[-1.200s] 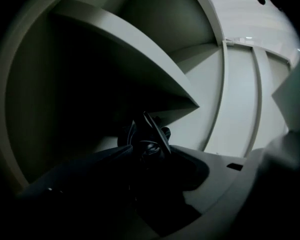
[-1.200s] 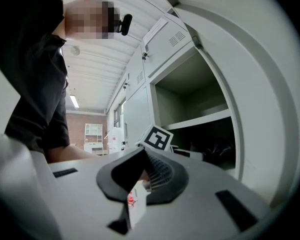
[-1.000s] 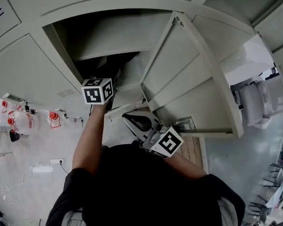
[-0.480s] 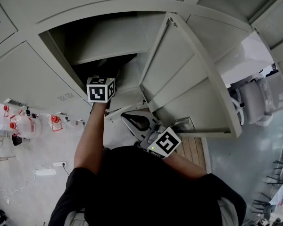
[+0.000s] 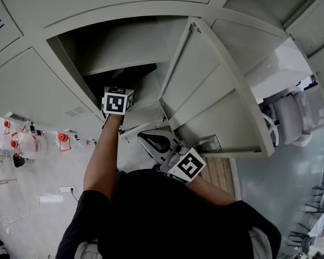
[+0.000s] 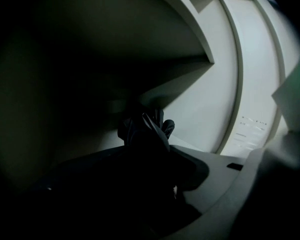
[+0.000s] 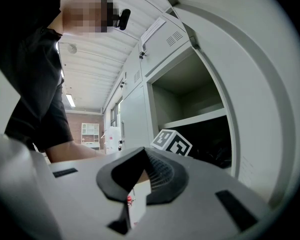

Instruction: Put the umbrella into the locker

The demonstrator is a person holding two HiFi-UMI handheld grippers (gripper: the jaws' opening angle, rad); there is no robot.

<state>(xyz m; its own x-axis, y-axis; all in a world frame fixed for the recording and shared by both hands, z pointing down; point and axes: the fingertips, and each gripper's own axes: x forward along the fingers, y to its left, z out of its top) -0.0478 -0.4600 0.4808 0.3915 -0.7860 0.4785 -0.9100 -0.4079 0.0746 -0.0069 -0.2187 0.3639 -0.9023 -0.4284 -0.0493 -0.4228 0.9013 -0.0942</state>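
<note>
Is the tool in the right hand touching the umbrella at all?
Apart. The right gripper view shows the right gripper, jaws together on nothing, outside the locker; the umbrella is inside.

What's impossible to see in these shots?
Umbrella: left gripper view, shadow hides all but some folds.
Left gripper jaws: head view, behind its own cube.
Locker under the shelf: head view, too dark.

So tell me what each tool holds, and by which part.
Left tool grips the folded umbrella inside the locker; too dark to tell which part. Right tool is shut, holding nothing.
</note>
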